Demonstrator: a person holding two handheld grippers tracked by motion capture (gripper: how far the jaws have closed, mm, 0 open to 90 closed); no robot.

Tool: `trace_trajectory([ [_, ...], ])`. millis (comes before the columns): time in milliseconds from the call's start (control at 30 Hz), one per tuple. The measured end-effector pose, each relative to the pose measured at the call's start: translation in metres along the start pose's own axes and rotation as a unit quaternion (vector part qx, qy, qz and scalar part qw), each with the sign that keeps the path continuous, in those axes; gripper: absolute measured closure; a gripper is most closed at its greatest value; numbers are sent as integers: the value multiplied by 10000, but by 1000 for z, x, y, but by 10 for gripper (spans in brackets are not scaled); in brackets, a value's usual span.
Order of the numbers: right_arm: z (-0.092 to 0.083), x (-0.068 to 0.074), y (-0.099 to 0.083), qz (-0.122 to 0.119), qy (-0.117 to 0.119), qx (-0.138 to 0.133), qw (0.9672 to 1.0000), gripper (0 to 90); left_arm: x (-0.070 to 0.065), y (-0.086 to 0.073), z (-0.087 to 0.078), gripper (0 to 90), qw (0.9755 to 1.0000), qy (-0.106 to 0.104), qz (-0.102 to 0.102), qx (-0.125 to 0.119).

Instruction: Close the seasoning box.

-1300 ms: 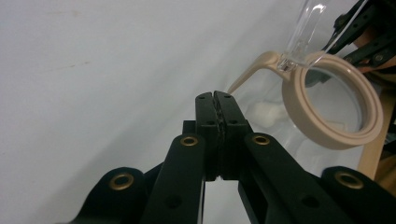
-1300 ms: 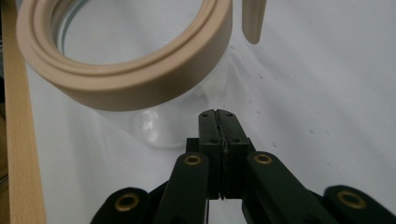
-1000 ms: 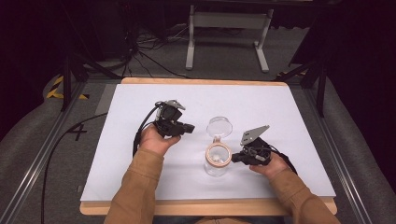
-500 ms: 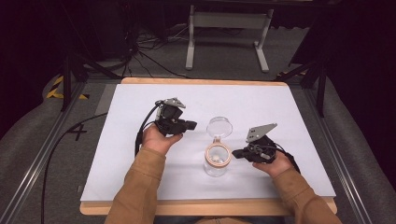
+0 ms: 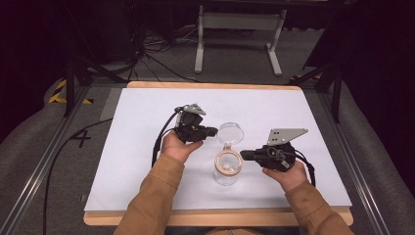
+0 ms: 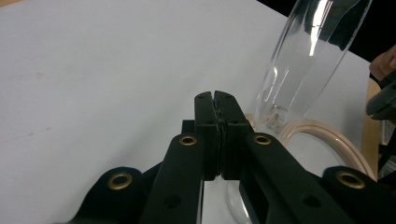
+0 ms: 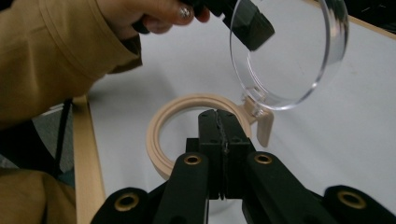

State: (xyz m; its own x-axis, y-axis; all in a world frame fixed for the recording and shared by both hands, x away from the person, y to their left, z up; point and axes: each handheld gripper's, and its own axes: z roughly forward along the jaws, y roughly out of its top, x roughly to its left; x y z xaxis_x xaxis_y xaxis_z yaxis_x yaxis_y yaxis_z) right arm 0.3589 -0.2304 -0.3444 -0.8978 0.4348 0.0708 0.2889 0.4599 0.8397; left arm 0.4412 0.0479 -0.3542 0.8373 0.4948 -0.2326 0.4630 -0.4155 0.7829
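Both tongs closed, empty: left gripper beside hinged lid, right gripper beside jar rim; lid upright, likely leaving jar accessible.

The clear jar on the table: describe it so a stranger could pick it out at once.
Start at the white sheet covering the wooden table and look at its near middle, between the left gripper and the right gripper. There stands the clear jar, upright. Its beige ring around the mouth and its round transparent lid, hinged open and tipped back, set it apart from the black grippers beside it.
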Motion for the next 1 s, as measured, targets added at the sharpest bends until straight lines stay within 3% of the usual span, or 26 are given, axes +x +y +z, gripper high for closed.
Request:
trace_trajectory([
  [267, 3, -1, -1, 341, 135, -260, 9990, 897, -3, 0, 1, 890, 10000, 16, 46, -78],
  [467, 8, 1, -1, 273, -29, -244, 9993, 896, -3, 1, -1, 889, 9999, 5, 81, -124],
  [1000, 8, 0, 3, 345, 110, -308, 9989, 891, -12, 1, -10, 871, 9995, -113, 287, 54],
])
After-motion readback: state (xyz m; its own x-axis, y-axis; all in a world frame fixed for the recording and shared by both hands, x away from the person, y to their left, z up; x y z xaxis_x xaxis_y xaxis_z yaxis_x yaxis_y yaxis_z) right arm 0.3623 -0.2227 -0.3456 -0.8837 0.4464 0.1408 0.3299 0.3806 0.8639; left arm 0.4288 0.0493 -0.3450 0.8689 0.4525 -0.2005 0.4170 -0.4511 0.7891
